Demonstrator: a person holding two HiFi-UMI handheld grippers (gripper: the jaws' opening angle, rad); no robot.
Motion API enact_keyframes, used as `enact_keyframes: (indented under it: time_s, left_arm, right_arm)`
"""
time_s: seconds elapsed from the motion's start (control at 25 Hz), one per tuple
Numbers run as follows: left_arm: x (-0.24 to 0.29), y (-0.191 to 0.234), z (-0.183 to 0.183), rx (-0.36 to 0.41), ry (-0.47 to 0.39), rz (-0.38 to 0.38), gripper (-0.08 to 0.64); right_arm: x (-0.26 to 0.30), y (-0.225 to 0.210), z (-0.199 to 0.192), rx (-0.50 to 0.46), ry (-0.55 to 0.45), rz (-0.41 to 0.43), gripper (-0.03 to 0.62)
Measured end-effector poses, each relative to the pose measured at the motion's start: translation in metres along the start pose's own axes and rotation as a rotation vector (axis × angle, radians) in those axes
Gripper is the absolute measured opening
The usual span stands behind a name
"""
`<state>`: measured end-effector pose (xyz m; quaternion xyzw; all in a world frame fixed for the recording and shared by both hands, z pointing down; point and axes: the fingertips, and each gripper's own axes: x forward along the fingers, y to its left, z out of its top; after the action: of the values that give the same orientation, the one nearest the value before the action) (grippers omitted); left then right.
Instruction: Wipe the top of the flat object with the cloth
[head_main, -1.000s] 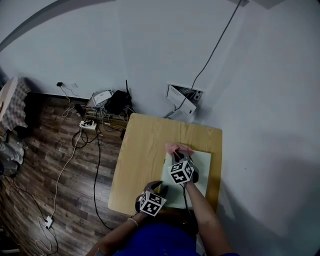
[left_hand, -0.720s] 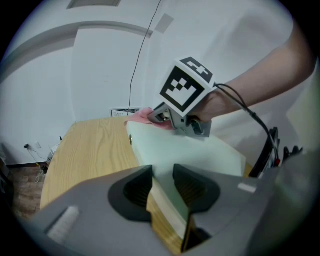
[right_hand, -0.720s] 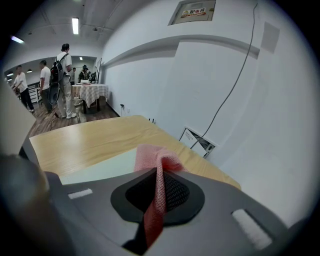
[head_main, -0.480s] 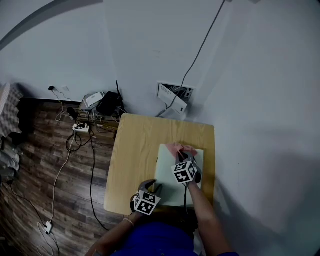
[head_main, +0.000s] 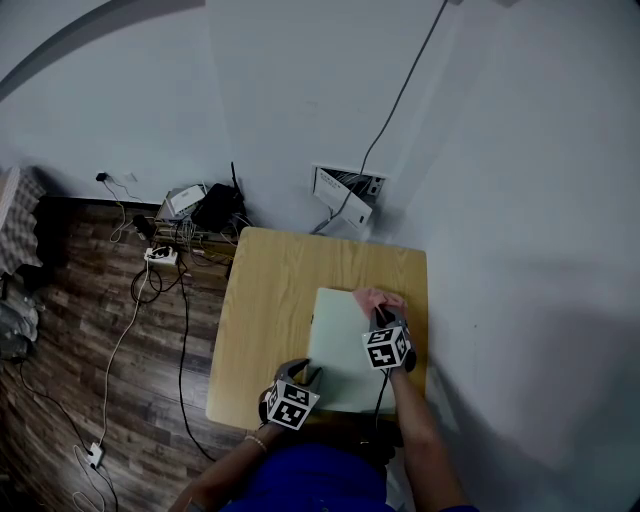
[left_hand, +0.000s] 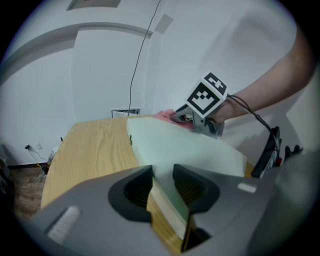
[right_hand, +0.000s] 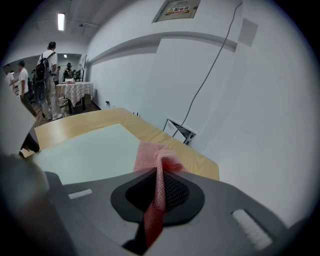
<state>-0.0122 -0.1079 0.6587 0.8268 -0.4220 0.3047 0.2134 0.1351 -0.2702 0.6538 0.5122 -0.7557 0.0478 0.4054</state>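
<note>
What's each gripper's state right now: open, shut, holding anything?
Left gripper: shut on the near corner of the pale green board.
Right gripper: shut on the pink cloth.

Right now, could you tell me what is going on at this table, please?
A person is at a small wooden table with a gripper in each hand. The left gripper is shut on the near edge of a pale green flat board, steadying it. The right gripper is shut on a pink cloth, which rests on the board's top near its far right corner, so this looks like a wipe of the board.
</note>
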Motion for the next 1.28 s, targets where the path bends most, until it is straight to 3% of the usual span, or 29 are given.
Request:
enact_keyframes:
  time_s: [0.4, 1.04, 1.16, 1.28]
  left_arm:
    - [0.0, 0.0, 0.0, 0.001, -0.001, 0.001, 0.132]
    - [0.0, -0.001, 0.0, -0.004, -0.003, 0.005, 0.132]
    - [-0.001, 0.0, 0.001, -0.006, -0.003, 0.002, 0.132]
    - [-0.002, 0.0, 0.0, -0.006, -0.003, 0.003, 0.132]
  right_arm:
    - [-0.008, -0.034, -0.028, 0.069, 0.033, -0.062, 0.014]
    - [-0.01, -0.037, -0.03, 0.081, 0.038, -0.067, 0.014]
    - [-0.016, -0.037, -0.024, 0.116, 0.008, -0.075, 0.015]
    - [-0.029, -0.033, -0.008, 0.201, -0.093, -0.064, 0.015]
